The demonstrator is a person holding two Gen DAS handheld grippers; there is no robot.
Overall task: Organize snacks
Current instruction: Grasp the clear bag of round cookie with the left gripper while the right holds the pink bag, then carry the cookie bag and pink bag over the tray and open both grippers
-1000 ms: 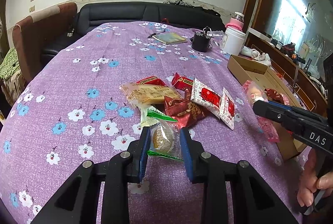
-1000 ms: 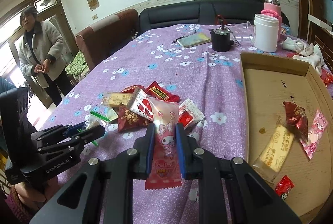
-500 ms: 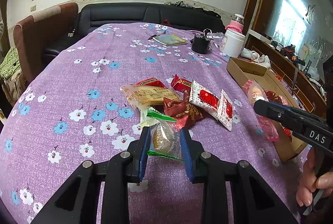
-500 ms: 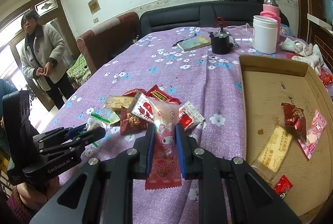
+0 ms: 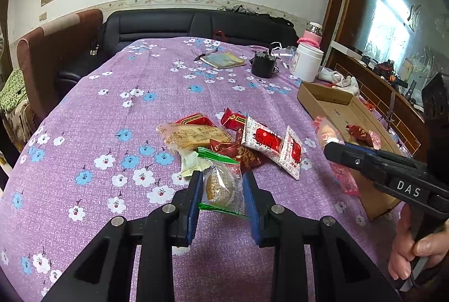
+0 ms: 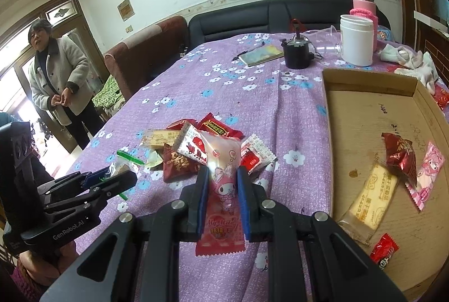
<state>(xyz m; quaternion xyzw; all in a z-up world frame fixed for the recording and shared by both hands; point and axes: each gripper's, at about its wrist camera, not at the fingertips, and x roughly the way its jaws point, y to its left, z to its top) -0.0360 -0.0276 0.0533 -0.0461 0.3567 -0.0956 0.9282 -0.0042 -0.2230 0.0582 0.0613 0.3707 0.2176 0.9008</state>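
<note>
My left gripper (image 5: 221, 178) is shut on a green-edged clear packet with a round cake (image 5: 221, 184), held just above the purple flowered tablecloth (image 5: 112, 105). Behind it lies a pile of snacks (image 5: 238, 139): red, white-red and beige packets. My right gripper (image 6: 223, 175) is shut on a pink cartoon-rabbit packet (image 6: 223, 189), left of the cardboard tray (image 6: 364, 83). In the right wrist view the left gripper (image 6: 112, 175) shows at the lower left. In the left wrist view the right gripper (image 5: 334, 147) reaches in from the right, beside the tray (image 5: 322, 97).
The tray holds several snacks, among them a beige biscuit pack (image 6: 370, 198) and a dark red packet (image 6: 398, 156). At the table's far end stand a white jar (image 6: 356, 41), a black pot (image 6: 296, 55) and a notebook (image 6: 261, 55). A person (image 6: 56, 77) stands by the door at left.
</note>
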